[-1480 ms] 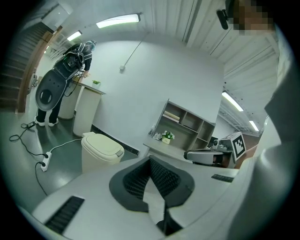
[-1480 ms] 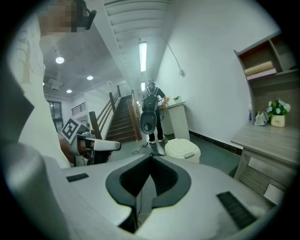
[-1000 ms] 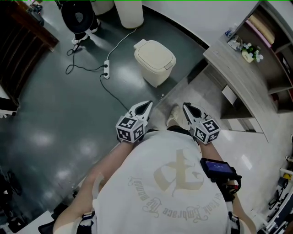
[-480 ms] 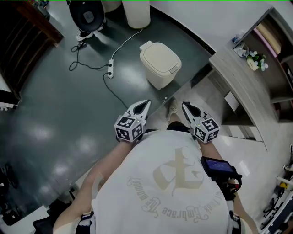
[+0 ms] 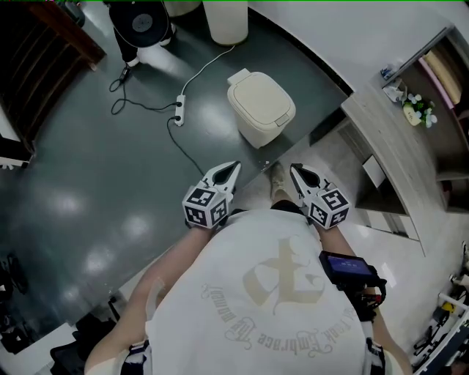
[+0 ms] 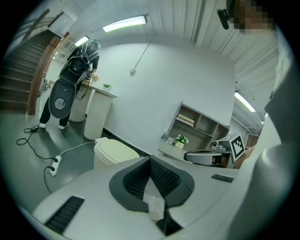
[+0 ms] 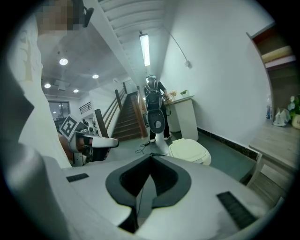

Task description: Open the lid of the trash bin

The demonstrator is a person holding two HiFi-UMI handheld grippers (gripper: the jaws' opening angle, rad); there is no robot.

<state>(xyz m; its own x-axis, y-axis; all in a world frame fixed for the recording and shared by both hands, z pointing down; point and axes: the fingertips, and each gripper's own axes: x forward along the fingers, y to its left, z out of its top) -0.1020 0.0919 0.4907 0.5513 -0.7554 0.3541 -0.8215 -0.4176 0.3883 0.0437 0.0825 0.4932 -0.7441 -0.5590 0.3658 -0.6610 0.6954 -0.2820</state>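
Note:
The cream trash bin stands on the dark floor with its lid down, ahead of me and well out of reach. It also shows in the left gripper view and the right gripper view. My left gripper is held close to my chest, jaws shut and empty, pointing toward the bin. My right gripper sits beside it, likewise shut with nothing in it. In their own views the left gripper's and the right gripper's dark pads meet at the tip.
A power strip with a white cable lies on the floor left of the bin. A tall white cylinder and a black round machine stand behind. A wooden counter with shelves runs along the right; stairs rise at left.
The bin has slid right and lower in the head view, so I have come a little closer. Both grippers stay shut in the same place at my chest.

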